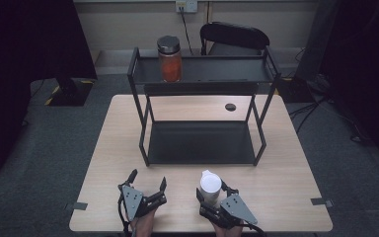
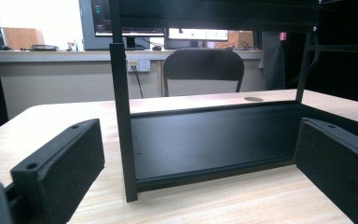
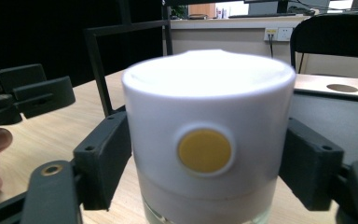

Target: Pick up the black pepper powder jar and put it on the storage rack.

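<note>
R gripper (image 1: 211,196) at near table edge, jaws clamped on both sides of the white-lidded jar (image 1: 210,186), which stands upright on the table (image 1: 286,163); yellow dot on lid's side faces the R gripper cam. L gripper (image 1: 148,180) just beside it, jaws spread wide, nothing btwn them. Beyond: black 2-tier rack (image 1: 201,142), bottom shelf bare. Top shelf, far left: orange-filled jar (image 1: 170,58). Black chair (image 1: 234,35) behind
</note>
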